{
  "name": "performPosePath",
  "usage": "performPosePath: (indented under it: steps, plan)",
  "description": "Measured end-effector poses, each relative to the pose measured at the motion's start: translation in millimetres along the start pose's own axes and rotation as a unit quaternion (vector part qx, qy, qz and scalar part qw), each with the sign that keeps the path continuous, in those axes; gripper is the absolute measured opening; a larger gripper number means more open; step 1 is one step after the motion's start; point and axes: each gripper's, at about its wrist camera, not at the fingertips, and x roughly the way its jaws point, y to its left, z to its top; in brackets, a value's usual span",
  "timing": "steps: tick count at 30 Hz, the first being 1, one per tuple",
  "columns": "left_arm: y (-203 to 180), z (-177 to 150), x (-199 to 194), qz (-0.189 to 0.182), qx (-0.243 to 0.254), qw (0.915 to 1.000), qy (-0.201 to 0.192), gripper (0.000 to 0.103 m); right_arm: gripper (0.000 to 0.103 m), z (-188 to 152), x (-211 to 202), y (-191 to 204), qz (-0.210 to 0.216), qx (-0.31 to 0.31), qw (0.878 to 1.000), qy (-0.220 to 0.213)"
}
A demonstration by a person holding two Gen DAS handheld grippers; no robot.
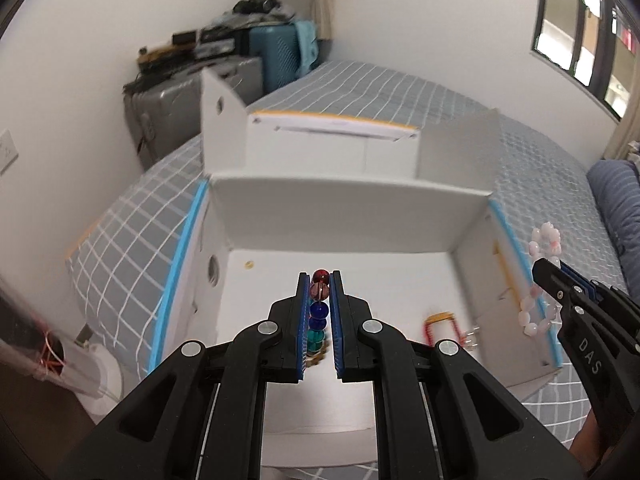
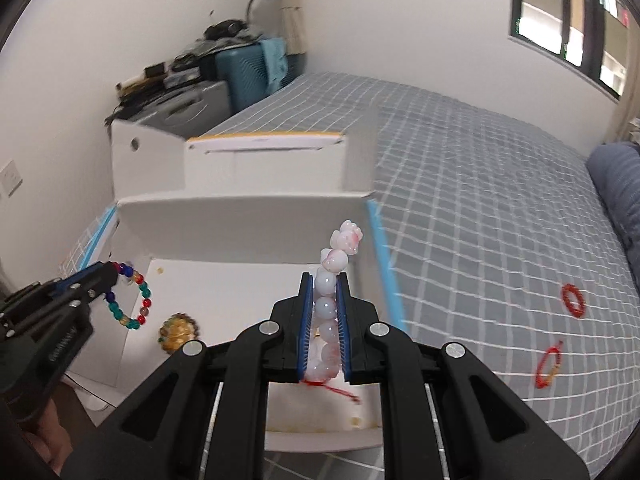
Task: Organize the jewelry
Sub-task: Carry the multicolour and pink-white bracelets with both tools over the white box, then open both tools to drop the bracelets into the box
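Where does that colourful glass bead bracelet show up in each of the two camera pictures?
Left wrist view: the colourful bracelet sits bottom centre, edge-on, pinched between the left tongs.
Right wrist view: it hangs as a loop at far left, from the same tongs.
Shared landmark: the open white box.

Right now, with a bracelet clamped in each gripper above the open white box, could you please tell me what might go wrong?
1. The multicoloured glass-bead bracelet hangs from the left gripper by a few beads; it could slip or swing past the white cardboard box.
2. The pale pink bead bracelet in the right gripper is near the box's right wall and might drop onto the grey checked bedspread.
3. Either could land on the golden bead bracelet and tangle.
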Motion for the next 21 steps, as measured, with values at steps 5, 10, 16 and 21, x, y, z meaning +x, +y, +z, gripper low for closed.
performPosePath:
  steps: [5,10,16,21]
  plan:
    - [14,-11,18,0.004,-0.007,0.9998,0.019,0.009,0.011,-10,25,15,0.008,0.000,1.000,0.024]
    - [19,-24,34,0.006,-0.011,0.9993,0.036,0.009,0.011,-19,46,21,0.009,0.000,0.999,0.047]
    - [24,-31,42,0.009,-0.013,0.9987,0.048,0.009,0.011,-26,60,27,0.008,-0.003,0.998,0.065]
    - [23,-33,45,0.011,-0.013,0.9985,0.052,0.009,0.011,-29,67,26,0.009,-0.003,0.997,0.075]
